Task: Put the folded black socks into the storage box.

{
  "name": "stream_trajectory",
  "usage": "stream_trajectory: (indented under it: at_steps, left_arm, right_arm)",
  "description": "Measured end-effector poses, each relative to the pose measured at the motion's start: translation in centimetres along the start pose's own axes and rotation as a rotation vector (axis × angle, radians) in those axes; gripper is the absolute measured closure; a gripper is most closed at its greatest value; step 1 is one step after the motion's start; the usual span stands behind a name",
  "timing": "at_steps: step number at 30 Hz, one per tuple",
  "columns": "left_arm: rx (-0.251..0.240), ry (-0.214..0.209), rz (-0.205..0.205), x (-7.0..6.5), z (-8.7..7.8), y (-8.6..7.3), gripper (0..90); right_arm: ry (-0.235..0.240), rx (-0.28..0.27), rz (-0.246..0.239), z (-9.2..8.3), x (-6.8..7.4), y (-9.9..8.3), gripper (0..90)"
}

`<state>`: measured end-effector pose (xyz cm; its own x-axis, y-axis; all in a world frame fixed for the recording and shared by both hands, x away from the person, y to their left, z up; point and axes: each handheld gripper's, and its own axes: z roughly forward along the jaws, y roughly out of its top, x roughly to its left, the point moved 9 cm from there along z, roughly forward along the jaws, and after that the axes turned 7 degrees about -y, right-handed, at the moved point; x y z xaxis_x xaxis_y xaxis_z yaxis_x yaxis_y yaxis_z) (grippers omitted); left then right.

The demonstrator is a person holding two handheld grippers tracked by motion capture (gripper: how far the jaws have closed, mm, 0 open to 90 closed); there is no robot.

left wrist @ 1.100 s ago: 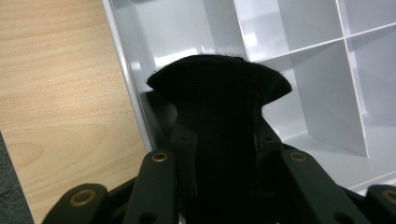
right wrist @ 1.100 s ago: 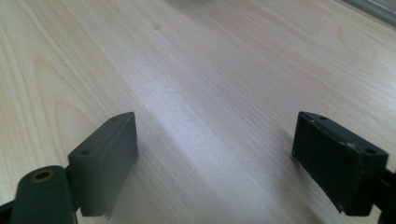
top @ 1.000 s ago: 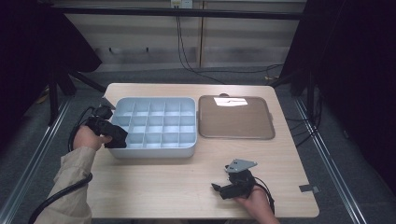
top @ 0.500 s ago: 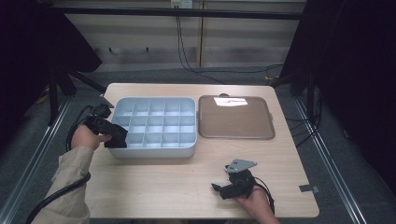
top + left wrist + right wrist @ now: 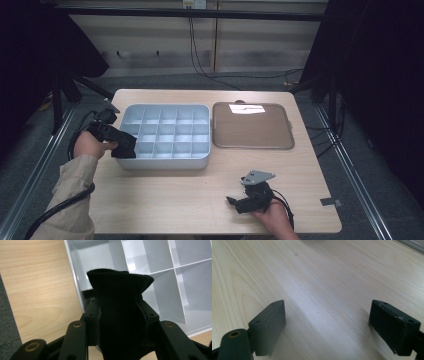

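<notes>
Black cloth [image 5: 120, 312], folded into a soft bundle, stands between the jaws of the left gripper [image 5: 120, 315], which have just been opening; the left gripper view shows the pads still against its sides, and its top edge poking up over a near corner compartment of the pale grey divided tray [image 5: 160, 270]. From the high view the same cloth [image 5: 125, 145] reads only as a dark lump at the tray's [image 5: 170, 135] near left corner, with the left gripper [image 5: 117, 142] and the person's left hand [image 5: 89, 145] just beside the tray wall. That view also takes in what the gripper cameras miss: the brown flat tray [image 5: 252, 126] lying to the right of the divided one, nearly touching it, on the wooden tabletop [image 5: 175, 195]. The right gripper [image 5: 239, 201] rests well apart from both trays near the tabletop's front edge. Its own view shows the jaws of the right gripper [image 5: 327, 327] standing wide apart over bare wood, nothing between them.
</notes>
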<state>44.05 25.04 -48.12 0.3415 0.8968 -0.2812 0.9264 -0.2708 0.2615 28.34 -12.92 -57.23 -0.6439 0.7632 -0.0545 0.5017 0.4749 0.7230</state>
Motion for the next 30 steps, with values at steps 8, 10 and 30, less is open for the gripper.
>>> stream_trajectory:
  at_steps: [8,10,30]
  left_arm:
    - [-0.011,0.002,0.003,0.0,-0.8,0.2,58.0]
    - [-0.007,0.005,0.004,0.0,-0.9,0.2,59.9]
    - [-0.016,0.002,-0.005,0.1,-3.3,0.9,60.4]
  right_arm:
    - [0.0,-0.001,-0.001,0.0,0.0,0.0,13.7]
    - [-0.001,-0.001,-0.001,0.0,0.0,0.0,13.7]
    - [0.0,-0.002,-0.003,0.0,0.0,0.0,13.6]
